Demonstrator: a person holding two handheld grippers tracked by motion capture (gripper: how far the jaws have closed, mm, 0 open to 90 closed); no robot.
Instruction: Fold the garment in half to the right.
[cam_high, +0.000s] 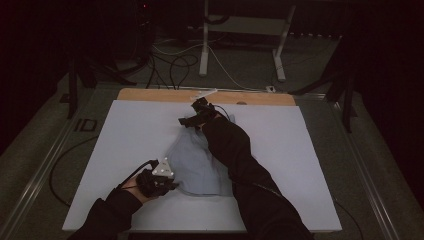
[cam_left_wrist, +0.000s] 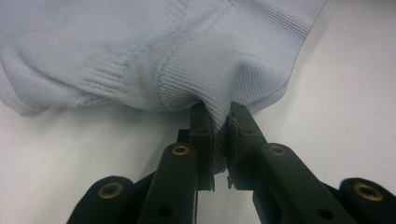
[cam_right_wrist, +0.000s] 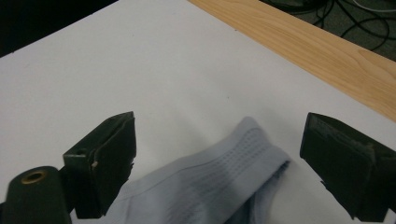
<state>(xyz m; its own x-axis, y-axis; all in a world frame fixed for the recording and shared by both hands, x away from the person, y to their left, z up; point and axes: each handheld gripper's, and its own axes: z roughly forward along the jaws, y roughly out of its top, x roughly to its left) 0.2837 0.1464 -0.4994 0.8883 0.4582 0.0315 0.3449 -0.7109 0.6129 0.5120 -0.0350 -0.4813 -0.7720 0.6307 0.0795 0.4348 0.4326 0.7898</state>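
On tabletop (cam_high: 125, 145): pale blue garment (cam_high: 197, 165), bunched
Left gripper (cam_left_wrist: 219, 135): jaws pinching near hem, likely to anchor it
Right gripper (cam_right_wrist: 217, 163): jaws spread astride far edge, probably ready to grab

The garment (cam_left_wrist: 140, 51) is pale blue knitted cloth, finely ribbed, with a raised seam and a matt, soft look. The fingers (cam_left_wrist: 201, 140) are matt black plastic with brass-coloured rivets. The table (cam_right_wrist: 140, 60) has a smooth, matt white top; along its far edge (cam_right_wrist: 299, 42) runs light wood with visible grain, slightly satin.
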